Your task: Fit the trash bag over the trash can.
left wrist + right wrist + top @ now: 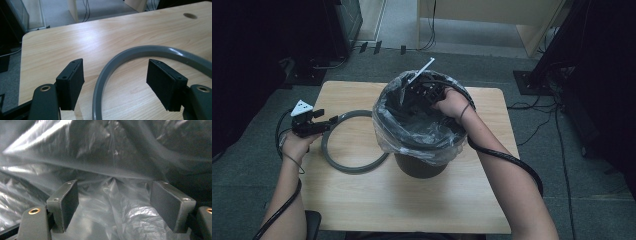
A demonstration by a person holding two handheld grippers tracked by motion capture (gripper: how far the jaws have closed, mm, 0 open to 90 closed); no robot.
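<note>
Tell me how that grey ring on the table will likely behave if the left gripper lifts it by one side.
The grey ring looks like a rigid moulded hoop, so it should probably hold its shape. It is thin and open in the middle, so likely light. Held by its rim between the open jaws of the left gripper, it may tilt, its far side sagging toward the table.

A light wooden table (362, 200) carries a grey ring (343, 165), lying flat under the left gripper (332, 120), and a dark bin (419, 167) holding the right gripper (412, 92).
</note>
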